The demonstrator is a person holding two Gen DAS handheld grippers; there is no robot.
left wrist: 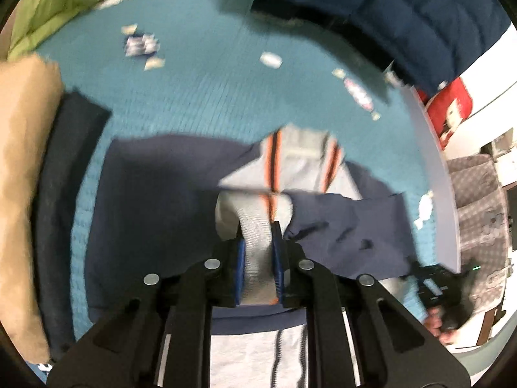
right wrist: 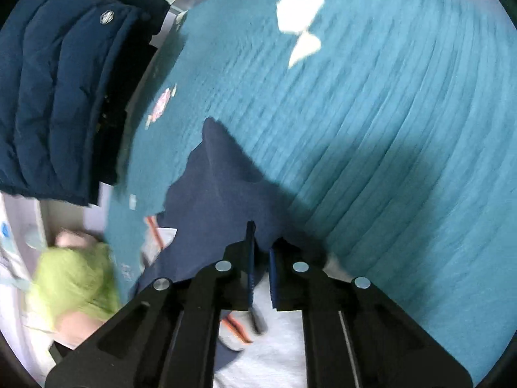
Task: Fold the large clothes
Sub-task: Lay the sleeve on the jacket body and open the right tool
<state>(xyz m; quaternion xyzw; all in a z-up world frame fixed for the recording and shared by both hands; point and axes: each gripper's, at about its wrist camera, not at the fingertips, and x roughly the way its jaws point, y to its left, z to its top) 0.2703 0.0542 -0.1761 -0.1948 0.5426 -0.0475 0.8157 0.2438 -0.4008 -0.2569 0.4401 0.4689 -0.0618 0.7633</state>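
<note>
**We hold the sweatshirt in both claws on the teal blanket.**

From the left: our left claw [left wrist: 258, 226] is pinched on the grey ribbed cuff [left wrist: 257, 242] of the navy and grey sweatshirt [left wrist: 155, 200], which lies spread on the teal blanket [left wrist: 200, 97] between the dark folded garment [left wrist: 61, 168] and the blanket's right edge. Our right claw [right wrist: 261, 242] is nearly closed on a navy fold [right wrist: 213, 194] of the same sweatshirt. The risks, as we judge them: the cuff could slip out if we lift fast, since only a thin band is clamped; uneven pulling could twist the fold; dragging might sweep the scattered wrappers [left wrist: 142, 45] along.
</note>
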